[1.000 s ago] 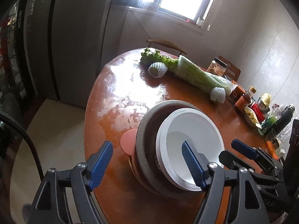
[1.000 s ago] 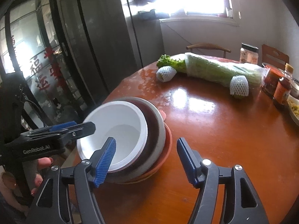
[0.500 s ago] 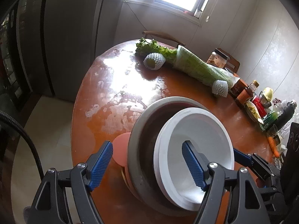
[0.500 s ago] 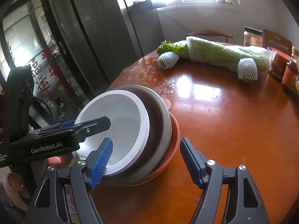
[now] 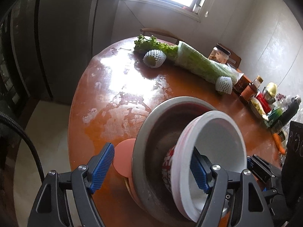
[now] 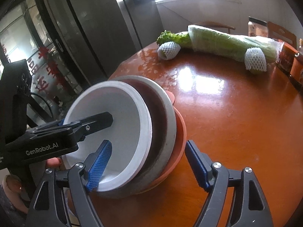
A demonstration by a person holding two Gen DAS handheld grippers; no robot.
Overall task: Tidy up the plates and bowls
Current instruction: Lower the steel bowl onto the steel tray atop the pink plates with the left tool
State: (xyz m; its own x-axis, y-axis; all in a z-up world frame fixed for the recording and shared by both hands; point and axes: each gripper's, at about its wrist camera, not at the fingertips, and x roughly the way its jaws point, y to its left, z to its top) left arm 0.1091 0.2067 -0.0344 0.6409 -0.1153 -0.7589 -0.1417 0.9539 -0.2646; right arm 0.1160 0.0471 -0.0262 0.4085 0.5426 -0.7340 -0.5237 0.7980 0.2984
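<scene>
Since a second ago, both my grippers have sunk toward the stack and the white bowl (image 5: 214, 157) has tipped up inside the grey one, its patterned outer wall now showing. My right gripper (image 6: 145, 165) has just been opening its jaws; they stand wide, straddling the near rims of the stack, one blue pad inside the white bowl and the other outside the orange dish (image 6: 179, 132), neither pressing on anything that I can see. My left gripper (image 5: 149, 167) is also wide apart: one finger (image 5: 198, 172) reaches into the white bowl, the other (image 5: 102, 165) hangs clear beside a small pink saucer (image 5: 124, 157). Whether that inner finger touches the bowl wall I cannot tell; nothing is clamped.

The stack sits at the near edge of the round table (image 6: 236, 117): white bowl in the grey bowl (image 6: 166, 111), that in the orange dish, with the pink saucer peeking out at the table's left edge in the left view. Nesting looks mostly done, I judge, but the white bowl leans and the saucer is not aligned, so seating and squaring them up remains.

Along the far edge lie wrapped greens (image 6: 227, 39) and two fruits in foam netting (image 5: 154, 57), with jars and bottles (image 5: 255, 90) toward the right edge.
</scene>
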